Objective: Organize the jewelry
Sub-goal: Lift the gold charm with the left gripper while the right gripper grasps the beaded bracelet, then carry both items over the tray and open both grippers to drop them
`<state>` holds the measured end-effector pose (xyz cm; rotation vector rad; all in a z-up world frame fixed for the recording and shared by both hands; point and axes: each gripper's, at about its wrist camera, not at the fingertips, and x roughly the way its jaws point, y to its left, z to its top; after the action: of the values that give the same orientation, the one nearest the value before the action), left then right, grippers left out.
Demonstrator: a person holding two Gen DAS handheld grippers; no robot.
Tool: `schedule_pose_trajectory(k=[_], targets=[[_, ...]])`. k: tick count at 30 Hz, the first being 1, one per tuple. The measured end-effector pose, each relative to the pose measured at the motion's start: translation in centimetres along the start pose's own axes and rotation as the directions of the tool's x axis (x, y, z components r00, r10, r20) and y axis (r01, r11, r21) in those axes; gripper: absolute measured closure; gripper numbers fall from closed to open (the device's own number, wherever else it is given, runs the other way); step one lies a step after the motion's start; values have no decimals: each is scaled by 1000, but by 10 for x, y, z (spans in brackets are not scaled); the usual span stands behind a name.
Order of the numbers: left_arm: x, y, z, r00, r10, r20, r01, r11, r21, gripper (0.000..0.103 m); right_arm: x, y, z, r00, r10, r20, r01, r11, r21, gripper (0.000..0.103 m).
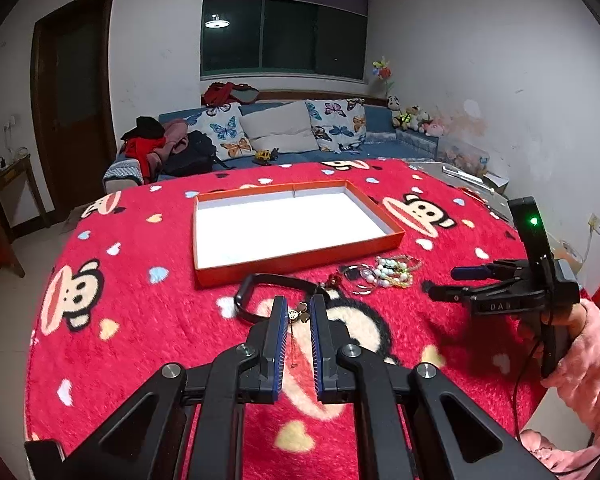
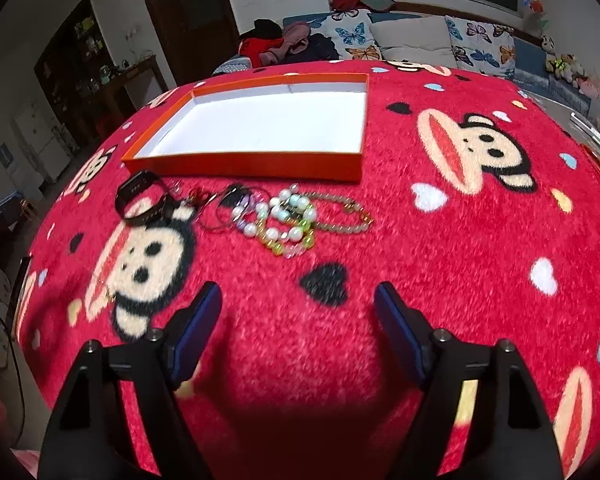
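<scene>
The left tool (image 1: 299,314) pinches a thin chain with a gold flower charm (image 1: 296,315), dangling ahead of its tips. Best carried slowly over the orange box (image 1: 300,258) just beyond. The right tool (image 2: 298,304) stands spread, beads (image 2: 290,220) ahead.

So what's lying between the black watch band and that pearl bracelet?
In the right wrist view, thin wire bangles and a small red charm lie between the black watch band and the pearl bracelet.

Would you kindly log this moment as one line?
left gripper: shut on clover necklace | right gripper: open, holds nothing | orange box: no jewelry inside | bead bracelets: on blanket
</scene>
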<state>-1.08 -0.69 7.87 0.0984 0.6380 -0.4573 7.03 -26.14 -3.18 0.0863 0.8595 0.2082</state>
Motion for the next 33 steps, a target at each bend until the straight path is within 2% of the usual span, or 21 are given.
schedule_pose_trajectory(k=[4, 8, 15, 22, 26, 33], targets=[[1, 2, 3, 1000, 7, -2, -7, 1000, 1, 92, 4, -9, 10, 1000, -7, 7, 6, 1000, 25, 37], [8, 8, 4, 1000, 12, -13, -12, 1000, -11, 92, 11, -20, 20, 1000, -11, -5, 11, 998, 60, 50], [26, 15, 3, 999, 13, -44, -14, 1000, -22, 92, 27, -8, 29, 999, 23, -33, -22, 1000, 13, 70], [36, 19, 2, 998, 17, -61, -18, 999, -28, 92, 45, -2, 39, 999, 8, -45, -9, 1000, -16, 80], [37, 21, 4, 998, 20, -59, -22, 999, -31, 92, 50, -3, 39, 999, -3, -52, 2, 1000, -20, 90], [26, 20, 17, 999, 28, -16, -28, 1000, -9, 92, 22, 3, 43, 1000, 9, 19, -8, 1000, -26, 93]])
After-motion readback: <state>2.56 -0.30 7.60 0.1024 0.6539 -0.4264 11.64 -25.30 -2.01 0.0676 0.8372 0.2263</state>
